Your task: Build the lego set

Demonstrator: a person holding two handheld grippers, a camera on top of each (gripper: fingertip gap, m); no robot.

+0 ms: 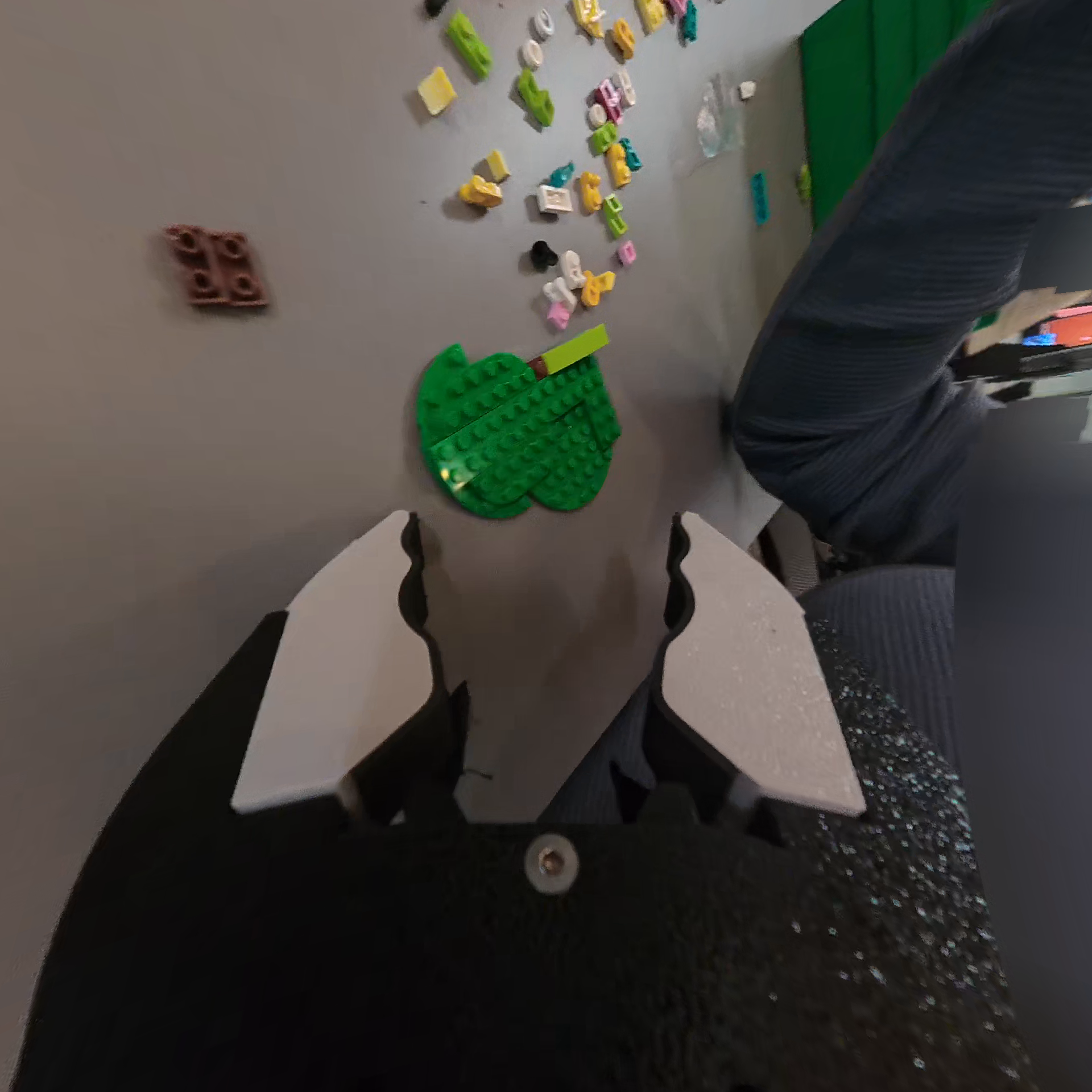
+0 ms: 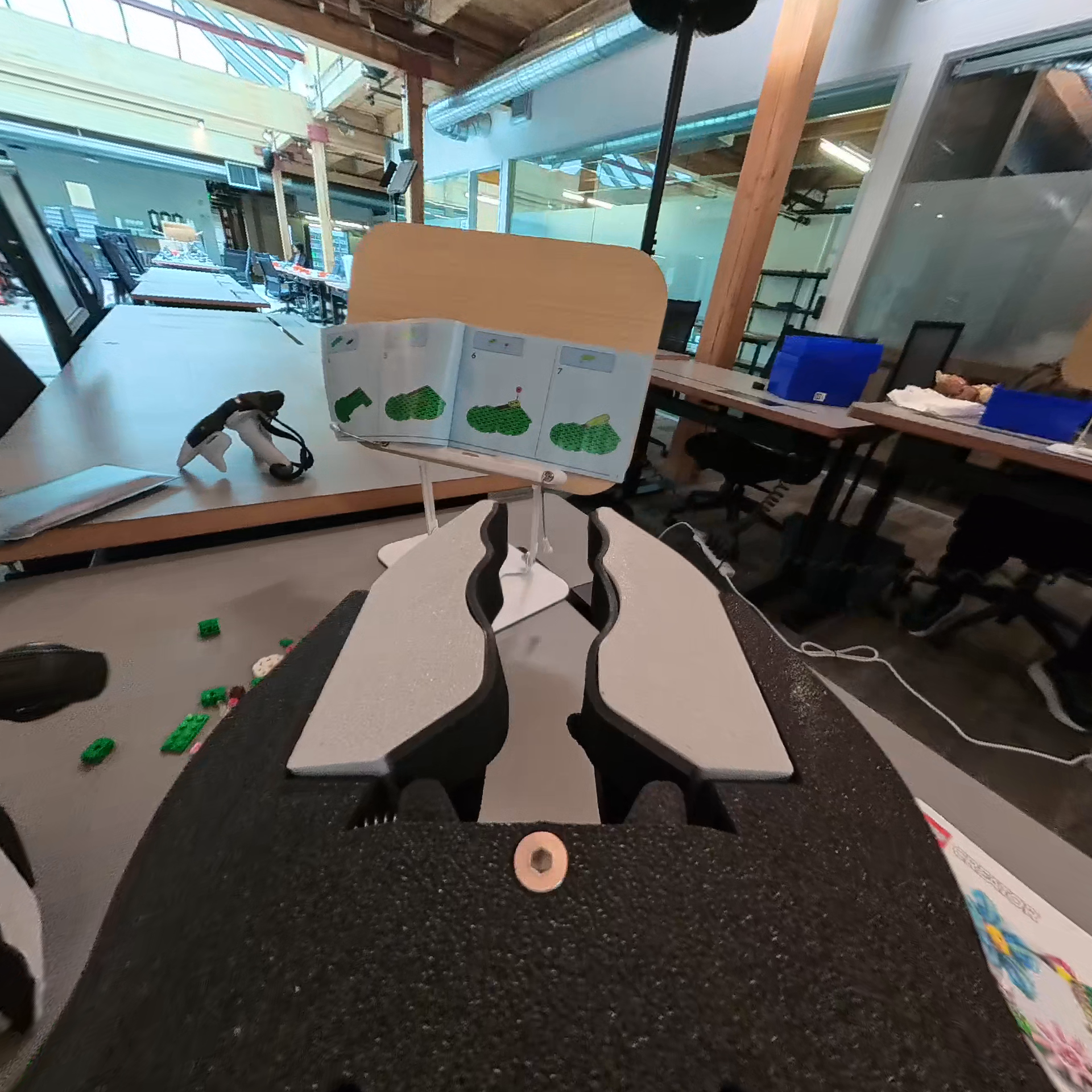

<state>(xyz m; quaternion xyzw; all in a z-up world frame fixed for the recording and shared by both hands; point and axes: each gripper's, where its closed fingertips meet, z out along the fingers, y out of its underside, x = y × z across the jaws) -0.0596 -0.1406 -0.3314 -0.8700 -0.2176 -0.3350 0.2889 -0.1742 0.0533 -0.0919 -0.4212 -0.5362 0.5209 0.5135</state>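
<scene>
In the left wrist view a green lego base (image 1: 517, 431) of overlapping rounded plates lies on the grey table (image 1: 236, 443), with a lime bar and a small brown piece (image 1: 576, 354) on its far edge. My left gripper (image 1: 543, 526) is open and empty, just short of the base. A brown 2x2 plate (image 1: 215, 267) lies apart at the left. Several small loose pieces (image 1: 567, 177) lie beyond the base. In the right wrist view my right gripper (image 2: 546, 520) is open and empty, raised and pointing at the instruction booklet (image 2: 484, 396) on a white stand (image 2: 520, 585).
A person's dark sleeve (image 1: 886, 295) reaches in at the right of the left wrist view, near the table edge. A clear bag (image 1: 718, 118) lies far right. In the right wrist view green pieces (image 2: 183, 733) lie at left, the set box (image 2: 1040, 969) at lower right. To the brown 2x2 plate (image 1: 215, 267): left tips about 7 centimetres, right tips about 30 centimetres.
</scene>
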